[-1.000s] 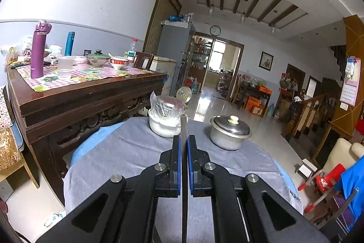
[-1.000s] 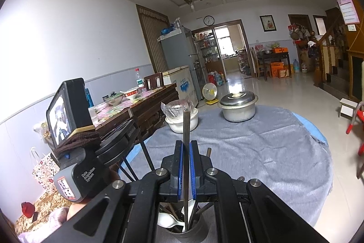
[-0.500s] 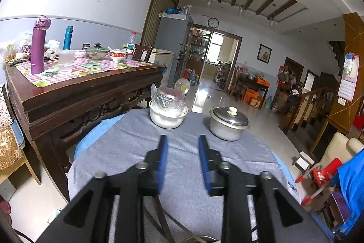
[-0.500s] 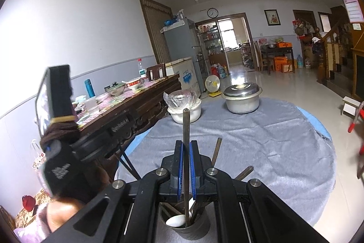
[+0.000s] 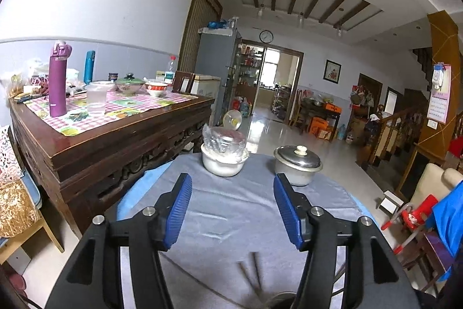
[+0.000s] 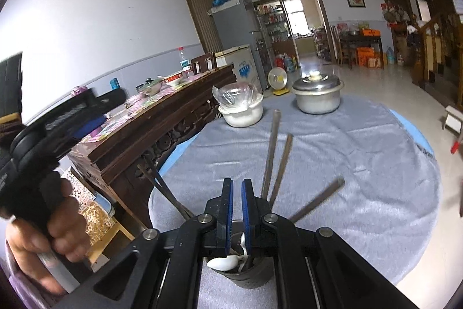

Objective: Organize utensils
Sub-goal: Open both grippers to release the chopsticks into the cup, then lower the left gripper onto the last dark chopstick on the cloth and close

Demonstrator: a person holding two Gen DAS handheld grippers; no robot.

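Note:
A dark utensil cup (image 6: 249,277) stands on the grey cloth just below my right gripper (image 6: 237,187). It holds a white spoon (image 6: 224,262) and several long metal utensil handles (image 6: 270,152) that fan out of it. My right gripper's jaws stand a narrow gap apart with nothing between them. My left gripper (image 5: 233,196) is wide open and empty above the cloth; blurred handle tips (image 5: 253,271) and the cup rim (image 5: 282,299) show at its lower edge. The left gripper's body (image 6: 43,141) and the hand holding it show at the left of the right wrist view.
A white pot with a plastic bag (image 5: 222,155) and a lidded steel pot (image 5: 298,167) stand at the far side of the round table (image 6: 376,164). A dark wooden sideboard (image 5: 110,141) with bottles and bowls stands close on the left.
My left gripper let go of its utensil and opened wide. My right gripper released its utensil into the cup and parted slightly; the handles now lean out of the cup.

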